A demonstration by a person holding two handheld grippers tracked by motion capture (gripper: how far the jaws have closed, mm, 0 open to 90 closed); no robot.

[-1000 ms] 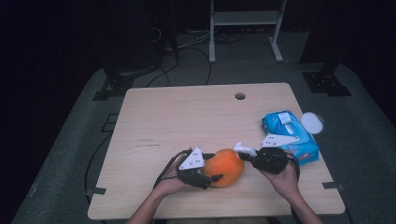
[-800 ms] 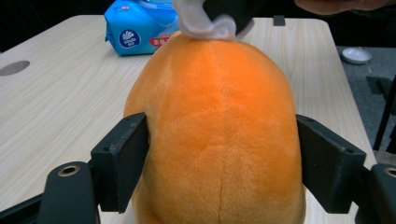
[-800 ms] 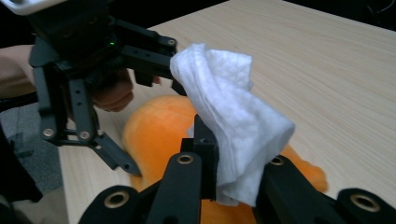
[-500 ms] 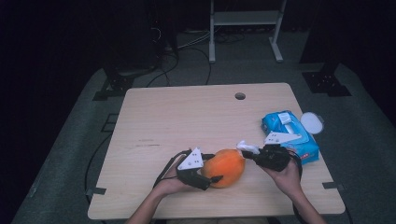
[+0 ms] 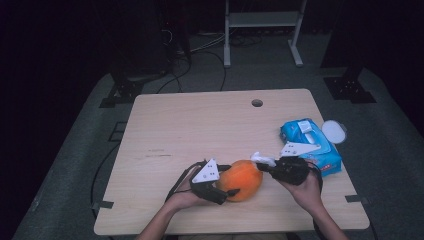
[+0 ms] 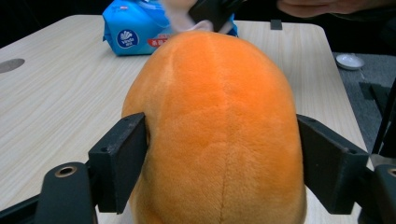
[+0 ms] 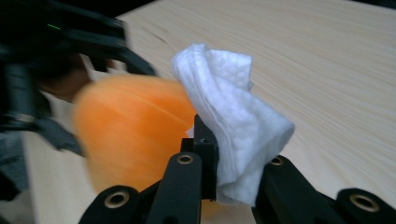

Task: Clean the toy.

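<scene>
Orange soft toy (image 5: 243,179) sits between your left hand-held gripper's (image 5: 226,186) just-loosening jaws; your right hand-held gripper (image 5: 263,163) pinches a white wipe (image 7: 233,126).

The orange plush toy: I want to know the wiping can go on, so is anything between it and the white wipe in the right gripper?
Nothing visible does. The right gripper pinches the white wipe right at the orange plush toy, which sits between the left gripper's jaws. The blue wipes pack lies off behind.

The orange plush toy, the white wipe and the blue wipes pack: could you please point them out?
orange plush toy (image 6: 219,121), left gripper view, middle seam.
white wipe (image 7: 236,126), right gripper view, bunched middle.
blue wipes pack (image 5: 312,142), high view, top face.
</scene>
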